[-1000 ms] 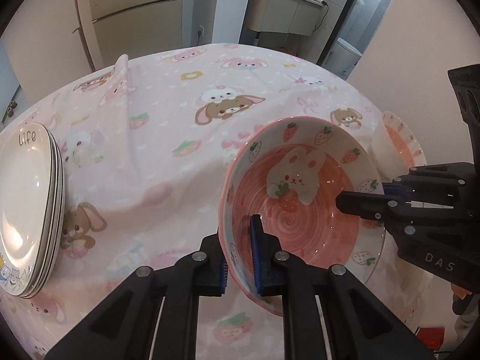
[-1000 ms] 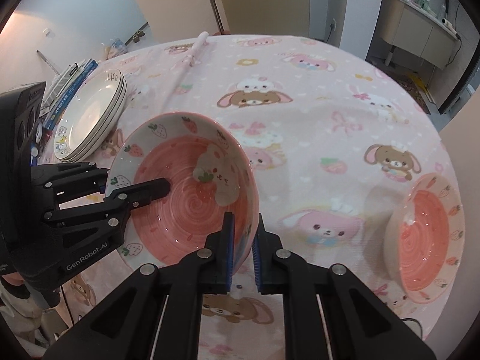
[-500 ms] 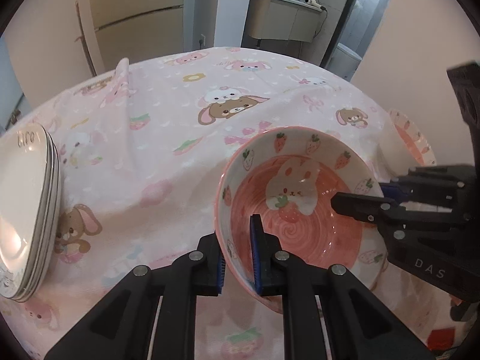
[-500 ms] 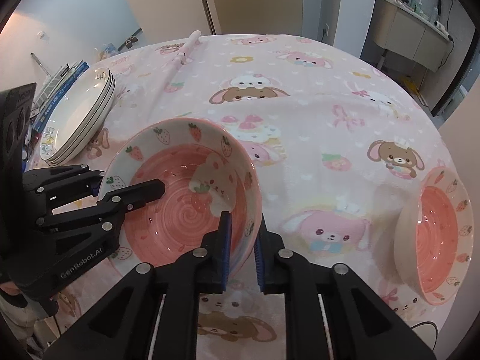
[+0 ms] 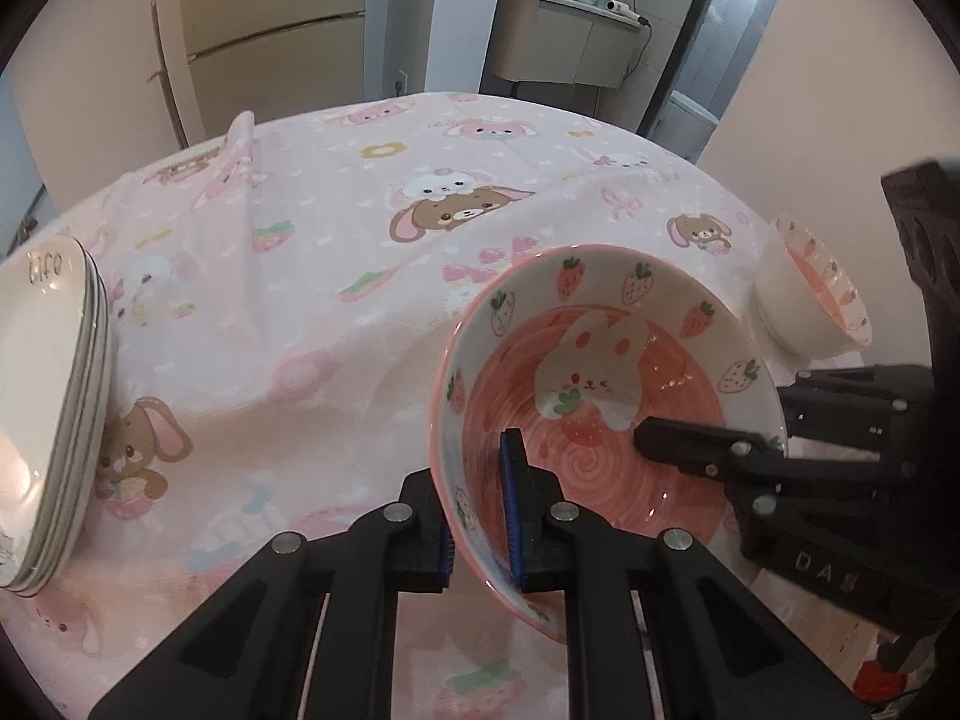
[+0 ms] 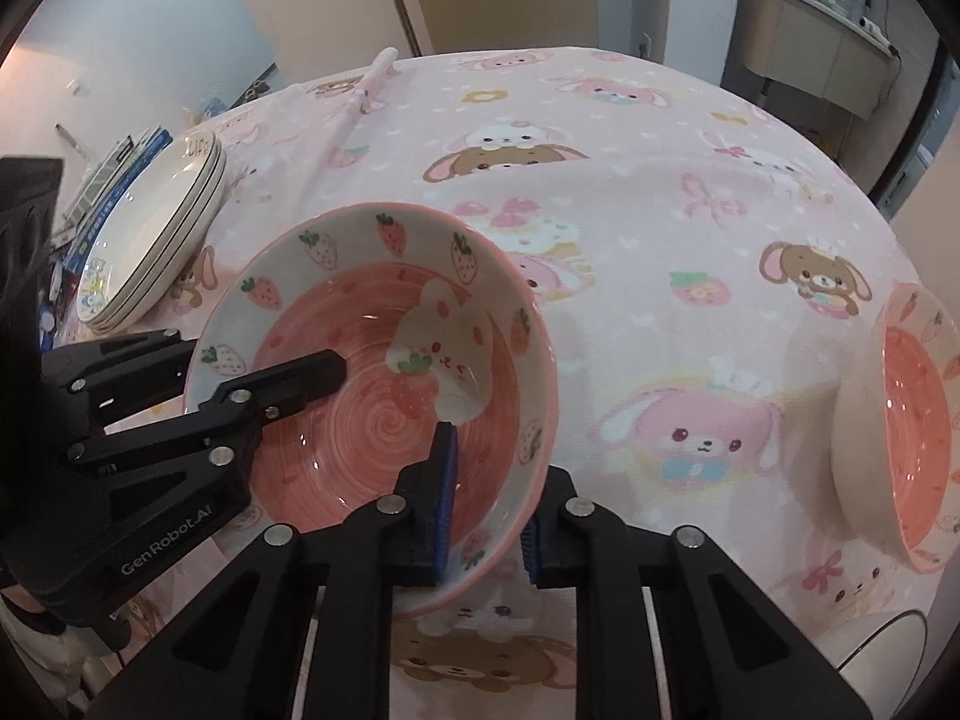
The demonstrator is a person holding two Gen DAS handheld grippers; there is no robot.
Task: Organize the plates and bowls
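A pink bowl (image 5: 600, 360) (image 6: 360, 420) with a rabbit and strawberries inside sits tilted over the pink cartoon tablecloth (image 5: 336, 240), gripped from two sides. My left gripper (image 5: 477, 516) (image 6: 258, 360) is shut on its rim, one pad inside the bowl and one outside. My right gripper (image 6: 486, 510) (image 5: 732, 414) pinches the opposite rim the same way. Whether the bowl touches the cloth I cannot tell. A second pink bowl (image 5: 804, 312) (image 6: 912, 420) stands at the table's right edge. A stack of white plates (image 5: 42, 390) (image 6: 150, 228) lies at the left edge.
A raised fold in the cloth (image 5: 240, 144) (image 6: 366, 84) runs across the far left. Books (image 6: 114, 180) lie beyond the plates, past the table edge. A white rounded object (image 6: 882, 648) shows at the lower right. Cabinets and a doorway stand behind the table.
The right gripper's jaws stand slightly wider on the rim than a second ago. Both grippers and the bowl have barely shifted, and the plates and second bowl stay in place.
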